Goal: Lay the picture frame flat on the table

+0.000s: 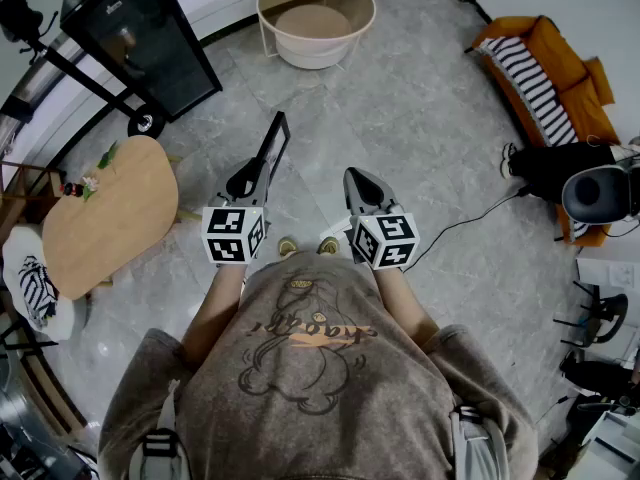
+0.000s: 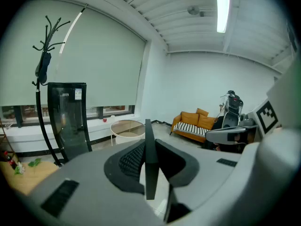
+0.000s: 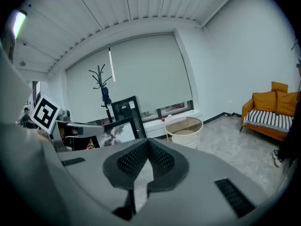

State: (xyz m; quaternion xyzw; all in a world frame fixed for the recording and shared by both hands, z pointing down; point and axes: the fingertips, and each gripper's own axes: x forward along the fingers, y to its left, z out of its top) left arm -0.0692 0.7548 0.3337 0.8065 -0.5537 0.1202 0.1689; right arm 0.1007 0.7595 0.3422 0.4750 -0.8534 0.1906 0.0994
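The picture frame (image 1: 273, 142) is thin and black, held edge-on in the air over the floor, in front of the person. My left gripper (image 1: 254, 174) is shut on its lower edge. In the left gripper view the frame (image 2: 150, 160) stands upright as a dark bar clamped between the two pads. My right gripper (image 1: 357, 178) hovers beside it to the right, shut with nothing between its pads (image 3: 159, 157). In the right gripper view the frame's picture side (image 3: 114, 131) appears at the left. The oval wooden table (image 1: 108, 214) lies to the left.
A round white side table (image 1: 315, 16) stands ahead on the grey floor. A black glass cabinet (image 1: 141, 30) is at the far left, an orange sofa (image 1: 547, 68) at the right. Small flowers (image 1: 88, 182) sit on the wooden table's far edge. A cable (image 1: 470, 220) runs across the floor.
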